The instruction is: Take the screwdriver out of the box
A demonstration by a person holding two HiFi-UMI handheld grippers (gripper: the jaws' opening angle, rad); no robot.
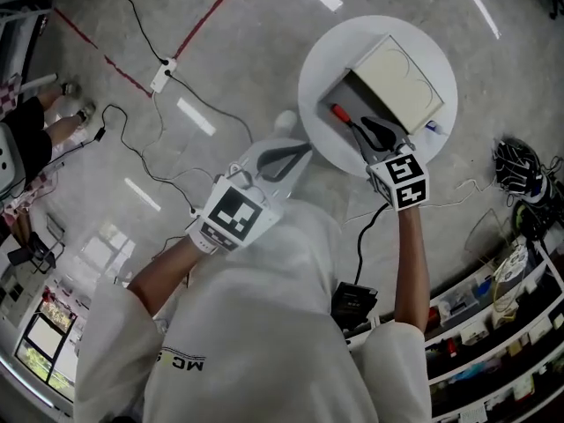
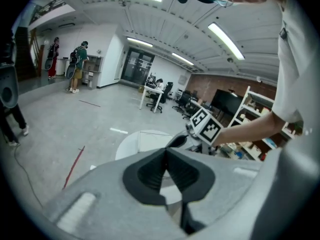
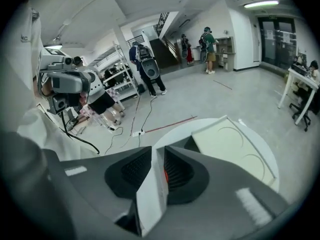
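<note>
the screwdriver (image 1: 340,114) lies in the open box (image 1: 401,77) on the table (image 1: 322,69), its length pointing at the nearer right tongs (image 1: 359,127) (slightly parted, empty); left tongs (image 1: 305,150) closed, empty, farther off.

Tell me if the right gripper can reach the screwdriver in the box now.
Probably yes: the box stands open, and the screwdriver lies exposed just ahead of the right gripper, whose jaws are apart, gripping nothing.
</note>
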